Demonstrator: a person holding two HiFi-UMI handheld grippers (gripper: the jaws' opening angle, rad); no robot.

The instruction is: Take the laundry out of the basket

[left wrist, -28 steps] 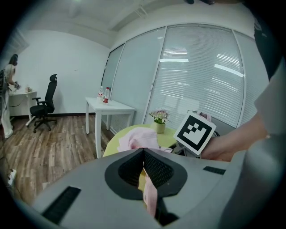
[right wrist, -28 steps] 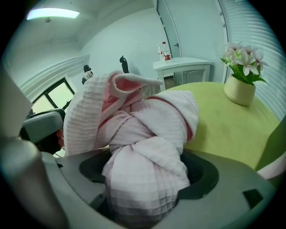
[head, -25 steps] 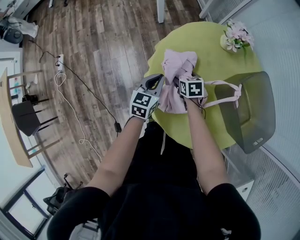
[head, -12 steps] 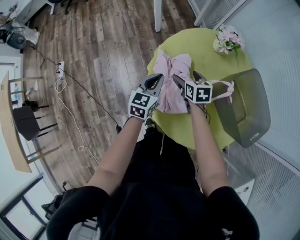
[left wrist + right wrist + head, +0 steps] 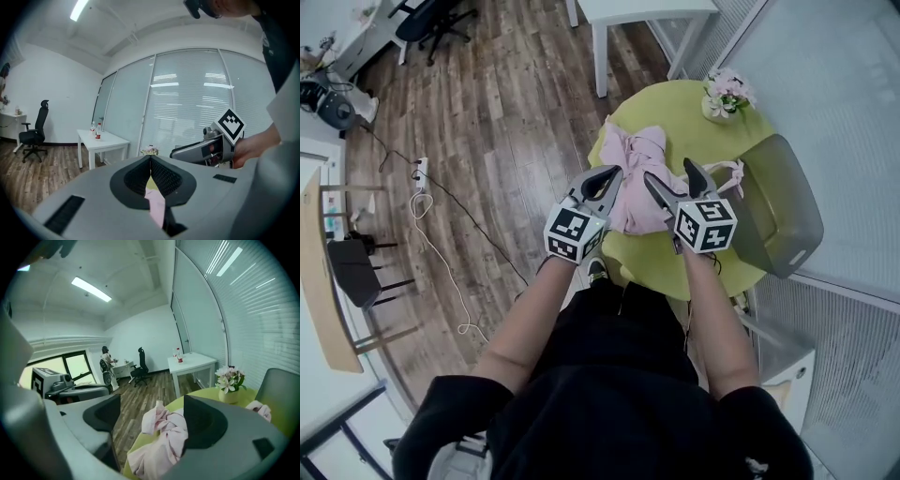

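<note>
A pink laundry heap (image 5: 633, 178) lies on the round green table (image 5: 675, 112), and also shows in the right gripper view (image 5: 161, 439). The grey basket (image 5: 778, 211) lies tipped at the table's right edge, with a pink strap (image 5: 727, 171) trailing from the heap to its rim. My left gripper (image 5: 602, 183) hovers at the heap's near left with its jaws together and nothing held (image 5: 151, 161). My right gripper (image 5: 675, 183) hangs open above the heap's near right side, with nothing between its jaws (image 5: 150, 423). Each gripper shows in the other's view: the right gripper (image 5: 211, 147), the left gripper (image 5: 70, 387).
A vase of pink flowers (image 5: 724, 94) stands at the table's far side. A white table (image 5: 647, 14) is beyond it. A glass wall with blinds (image 5: 844, 112) runs along the right. A cable and power strip (image 5: 420, 173) lie on the wood floor at left.
Both grippers have drawn back from the pink heap toward me. The right gripper, earlier down on the cloth, now stands open off it. The heap stays on the table.
</note>
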